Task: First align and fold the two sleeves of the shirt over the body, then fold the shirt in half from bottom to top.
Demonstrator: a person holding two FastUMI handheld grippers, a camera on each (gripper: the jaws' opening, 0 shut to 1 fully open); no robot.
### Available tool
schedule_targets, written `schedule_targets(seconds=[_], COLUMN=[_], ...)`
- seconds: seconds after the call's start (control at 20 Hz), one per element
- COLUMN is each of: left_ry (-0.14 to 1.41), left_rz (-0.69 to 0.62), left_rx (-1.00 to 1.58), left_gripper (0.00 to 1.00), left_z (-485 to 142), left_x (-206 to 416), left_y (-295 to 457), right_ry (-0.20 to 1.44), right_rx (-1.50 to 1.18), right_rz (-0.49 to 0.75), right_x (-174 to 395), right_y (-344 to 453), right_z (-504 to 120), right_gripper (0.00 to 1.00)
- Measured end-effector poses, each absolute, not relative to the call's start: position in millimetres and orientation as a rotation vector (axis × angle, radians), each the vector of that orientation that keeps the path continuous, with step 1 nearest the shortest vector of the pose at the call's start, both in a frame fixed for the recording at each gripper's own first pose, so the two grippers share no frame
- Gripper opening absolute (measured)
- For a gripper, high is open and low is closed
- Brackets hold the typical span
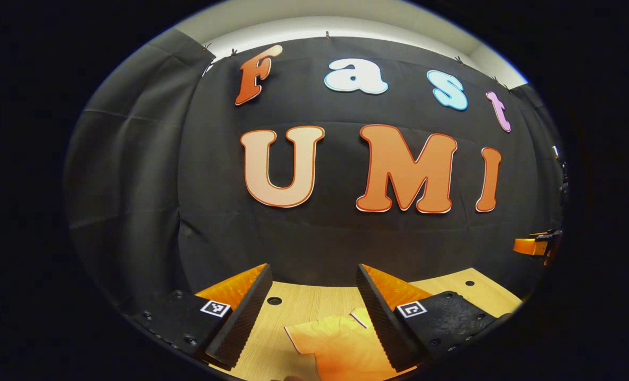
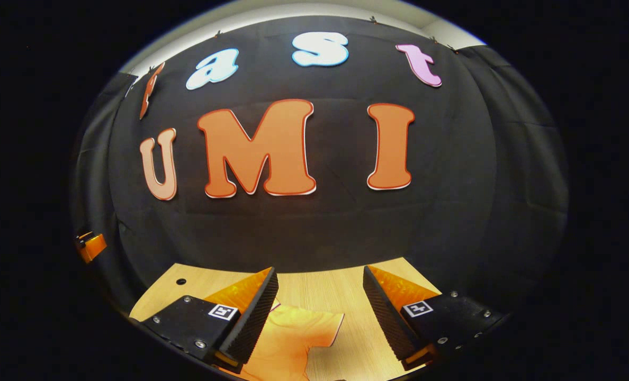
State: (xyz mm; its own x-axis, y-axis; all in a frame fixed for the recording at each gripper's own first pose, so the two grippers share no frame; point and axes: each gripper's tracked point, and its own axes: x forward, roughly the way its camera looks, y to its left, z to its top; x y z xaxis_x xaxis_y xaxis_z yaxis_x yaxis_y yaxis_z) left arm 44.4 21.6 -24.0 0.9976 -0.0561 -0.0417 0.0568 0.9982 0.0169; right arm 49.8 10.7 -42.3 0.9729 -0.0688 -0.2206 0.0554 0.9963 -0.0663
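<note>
Left gripper (image 1: 313,296): its 2 fingers are spread wide above the wooden table (image 1: 304,304), gripping nothing; the orange shirt (image 1: 341,346) lies flat on the table below and between them, one sleeve toward the left finger. Right gripper (image 2: 320,296): equally wide apart and empty, with the shirt (image 2: 288,338) beneath its left finger, sleeve extending between the fingers.

We see a soft, matt cloth shirt (image 1: 341,346) lying on a smooth, pale wood-grain table (image 2: 341,296) before a matt cloth wall (image 1: 134,174).
</note>
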Motion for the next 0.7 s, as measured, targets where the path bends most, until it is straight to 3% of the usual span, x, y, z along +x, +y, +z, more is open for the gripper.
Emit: schedule_targets(seconds=[0.45, 0.7], left_ry=[0.103, 0.140], left_rz=[-0.022, 0.017], left_rx=[0.022, 0.022], left_gripper=[0.98, 0.98], left_z=[-50, -65], left_x=[48, 55], left_y=[48, 73], right_ry=[0.532, 0.807], right_rx=[-0.102, -0.039], right_rz=[-0.126, -0.121], right_x=[107, 131], right_y=[-17, -27], right_z=[-123, -206], right_gripper=[0.98, 0.98])
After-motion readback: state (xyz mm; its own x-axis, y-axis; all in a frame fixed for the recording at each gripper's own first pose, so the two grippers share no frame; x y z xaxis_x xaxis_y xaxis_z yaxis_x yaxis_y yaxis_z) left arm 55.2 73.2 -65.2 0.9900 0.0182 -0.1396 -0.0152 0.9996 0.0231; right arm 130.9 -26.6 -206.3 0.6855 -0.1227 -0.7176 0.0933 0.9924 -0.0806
